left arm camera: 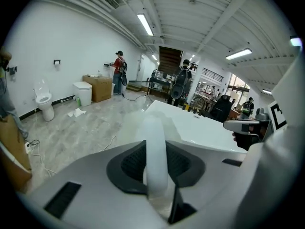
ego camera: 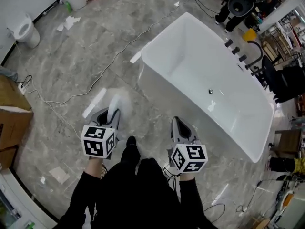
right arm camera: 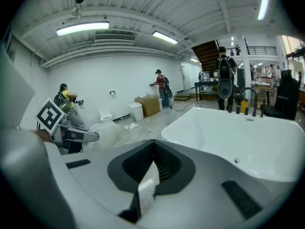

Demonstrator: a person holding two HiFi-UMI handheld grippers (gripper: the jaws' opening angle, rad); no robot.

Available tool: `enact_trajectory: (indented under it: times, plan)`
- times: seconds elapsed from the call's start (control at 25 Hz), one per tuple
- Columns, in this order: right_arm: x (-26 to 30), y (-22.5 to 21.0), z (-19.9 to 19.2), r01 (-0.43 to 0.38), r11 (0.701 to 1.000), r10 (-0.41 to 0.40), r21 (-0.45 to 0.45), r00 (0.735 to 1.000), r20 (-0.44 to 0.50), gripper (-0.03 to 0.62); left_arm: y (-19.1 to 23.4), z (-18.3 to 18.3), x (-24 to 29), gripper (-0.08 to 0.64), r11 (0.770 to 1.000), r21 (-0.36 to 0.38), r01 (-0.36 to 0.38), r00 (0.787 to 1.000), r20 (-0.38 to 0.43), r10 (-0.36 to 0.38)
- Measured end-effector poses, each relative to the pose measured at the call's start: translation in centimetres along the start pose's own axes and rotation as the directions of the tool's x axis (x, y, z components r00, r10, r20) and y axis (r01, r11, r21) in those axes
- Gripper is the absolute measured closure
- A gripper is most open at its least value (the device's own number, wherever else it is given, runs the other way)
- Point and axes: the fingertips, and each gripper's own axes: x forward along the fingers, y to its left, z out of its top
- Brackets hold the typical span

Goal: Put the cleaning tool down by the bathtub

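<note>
Nothing set down yet: pinches cleaning tool [left arm camera: 156, 147] in left gripper [ego camera: 110, 118], holds right gripper [ego camera: 177, 125] pressed together, empty; bathtub [ego camera: 157, 85] near, ahead-right.

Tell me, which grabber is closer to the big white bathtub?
Right. The right gripper sits just short of the near wall of the bathtub. The left gripper, holding the white cleaning tool, is farther left, out over the floor.
</note>
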Motion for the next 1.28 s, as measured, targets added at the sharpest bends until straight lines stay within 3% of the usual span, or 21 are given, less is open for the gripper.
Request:
enact_trajectory:
  times: [0.6,1.04,1.28]
  plan:
    - [6.5,2.0,2.2,-0.104,0.989,0.099,-0.11,0.994,-0.045,0.592,5.1,0.1,1.8,0.465,0.991,-0.056,-0.121,0.993,-0.013,0.121]
    - [13.3,0.8,3.7,-0.171,0.974,0.161,-0.148,0.984,-0.081,0.592,8.5,1.5,7.3,0.465,0.975,-0.08,-0.208,0.977,-0.054,0.204]
    - [19.1,1.1,2.5,-0.232,0.957,0.212,-0.175,0.969,-0.123,0.592,11.2,1.0,12.1,0.465,0.965,-0.12,-0.232,0.971,-0.091,0.222]
